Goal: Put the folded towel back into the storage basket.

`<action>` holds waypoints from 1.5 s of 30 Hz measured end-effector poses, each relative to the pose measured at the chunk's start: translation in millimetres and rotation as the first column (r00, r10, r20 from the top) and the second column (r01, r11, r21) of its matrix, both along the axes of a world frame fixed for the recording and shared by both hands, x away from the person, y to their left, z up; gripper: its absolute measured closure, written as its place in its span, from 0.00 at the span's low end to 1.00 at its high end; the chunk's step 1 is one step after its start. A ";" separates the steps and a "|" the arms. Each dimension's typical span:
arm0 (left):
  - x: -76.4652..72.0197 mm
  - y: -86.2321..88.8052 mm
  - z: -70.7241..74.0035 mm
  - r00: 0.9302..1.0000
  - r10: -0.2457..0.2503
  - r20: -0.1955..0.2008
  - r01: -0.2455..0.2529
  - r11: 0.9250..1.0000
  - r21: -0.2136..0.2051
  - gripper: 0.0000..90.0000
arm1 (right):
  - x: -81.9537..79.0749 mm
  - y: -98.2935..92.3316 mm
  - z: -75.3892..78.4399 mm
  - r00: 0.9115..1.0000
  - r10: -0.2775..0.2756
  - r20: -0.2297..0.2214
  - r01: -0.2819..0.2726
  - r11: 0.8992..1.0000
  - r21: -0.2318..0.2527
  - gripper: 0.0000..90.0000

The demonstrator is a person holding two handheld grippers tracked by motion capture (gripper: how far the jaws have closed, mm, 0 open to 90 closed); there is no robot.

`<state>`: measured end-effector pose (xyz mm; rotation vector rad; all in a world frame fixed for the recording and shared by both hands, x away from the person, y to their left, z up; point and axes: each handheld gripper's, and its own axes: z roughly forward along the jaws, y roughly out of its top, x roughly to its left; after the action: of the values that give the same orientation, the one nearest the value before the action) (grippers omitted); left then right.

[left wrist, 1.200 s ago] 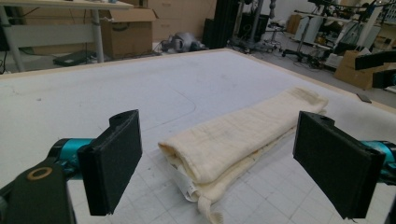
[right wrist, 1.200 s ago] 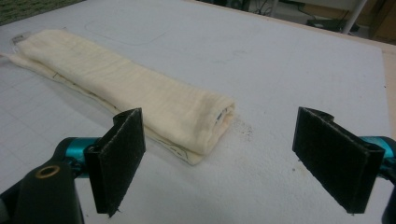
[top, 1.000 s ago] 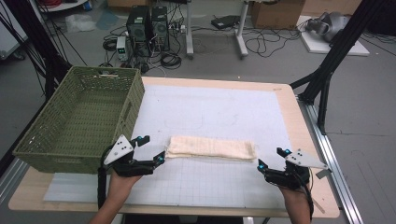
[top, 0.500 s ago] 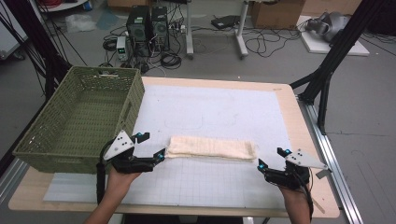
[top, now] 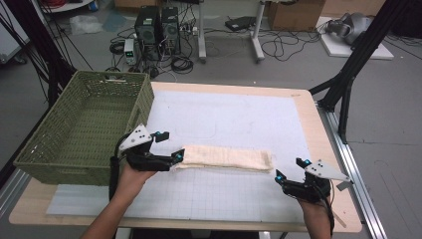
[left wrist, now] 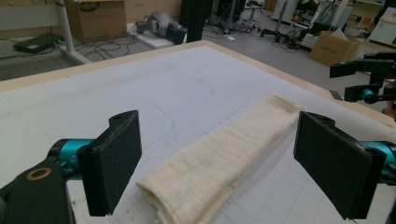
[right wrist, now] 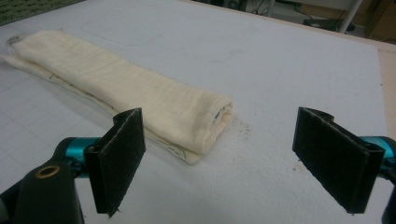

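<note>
A cream towel (top: pixel 224 158), folded into a long narrow strip, lies across the white mat (top: pixel 234 114) near the front of the table. My left gripper (top: pixel 169 145) is open at the towel's left end, and the towel end (left wrist: pixel 205 177) lies between its jaws in the left gripper view. My right gripper (top: pixel 291 169) is open just right of the towel's right end (right wrist: pixel 205 116), apart from it. Neither gripper holds anything.
A green woven basket (top: pixel 84 127) stands at the table's left side, close to my left hand. The wooden table edge (top: pixel 328 149) runs along the right. Black frame legs (top: pixel 348 74), computers and cables stand on the floor beyond the table.
My left gripper has moved a little forward and right, up to the towel's left end. The right gripper and the towel have stayed put.
</note>
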<state>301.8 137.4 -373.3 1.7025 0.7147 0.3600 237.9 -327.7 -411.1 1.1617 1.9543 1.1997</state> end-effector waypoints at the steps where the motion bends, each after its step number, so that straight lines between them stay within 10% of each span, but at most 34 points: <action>1: 2.4 -1.5 -0.3 1.000 0.002 -0.002 -0.002 1.000 0.006 0.17 | -0.1 -0.3 -0.1 1.000 0.000 -0.002 0.000 1.000 -0.003 0.17; 5: 12.4 -8.2 -5.7 0.995 0.003 -0.098 -0.002 1.000 0.001 0.18 | -0.5 -1.3 -0.2 1.000 -0.005 0.001 0.005 1.000 -0.005 0.17; 16: 31.2 -15.8 -22.4 0.984 0.071 -0.162 -0.057 0.994 0.093 0.21 | 0.9 -0.4 -1.5 1.000 -0.002 -0.008 0.002 1.000 -0.006 0.17; 33: 49.3 -27.6 -53.6 0.943 0.122 -0.308 -0.057 0.976 0.212 0.33 | 1.1 0.3 -1.7 1.000 0.002 -0.010 -0.002 1.000 -0.014 0.17; 40: 47.1 -34.4 -66.1 0.937 0.127 -0.326 -0.032 0.959 0.281 0.37 | 0.8 -0.7 -2.0 1.000 0.000 -0.011 0.000 1.000 -0.014 0.17; 45: 41.8 -43.3 -68.8 0.956 0.114 -0.269 -0.002 0.924 0.383 0.45 | 1.0 -0.7 -2.0 1.000 0.000 -0.010 -0.001 1.000 -0.018 0.17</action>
<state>343.6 94.1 -442.0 2.1341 0.9565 0.3091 238.9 -328.4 -413.1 1.1601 1.9686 1.1768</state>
